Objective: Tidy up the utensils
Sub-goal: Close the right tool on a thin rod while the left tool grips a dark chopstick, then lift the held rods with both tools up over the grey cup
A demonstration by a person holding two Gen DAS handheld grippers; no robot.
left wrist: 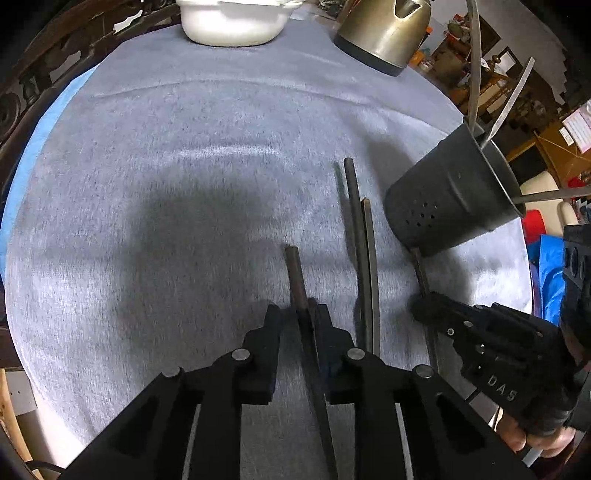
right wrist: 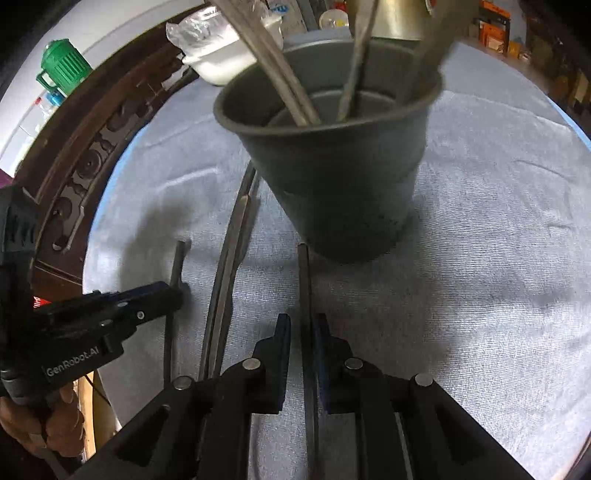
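With each gripper, left gripper [left wrist: 297, 314] and right gripper [right wrist: 303, 325], clamped narrowly on a utensil handle [right wrist: 303, 273] lying on the table [left wrist: 147, 221], lifting steeply should clear the holder [right wrist: 332, 177] rim.

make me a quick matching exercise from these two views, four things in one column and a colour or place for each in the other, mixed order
Things:
1. utensil holder
2. kettle
3. dish
4. utensil handle in the left gripper

Colour or place:
A. white, at the far edge of the table
B. dark grey, with utensils standing in it
C. brassy metal, beside the white dish
D. lying on the grey cloth, between black gripper fingers

Pairs: 1-B, 2-C, 3-A, 4-D
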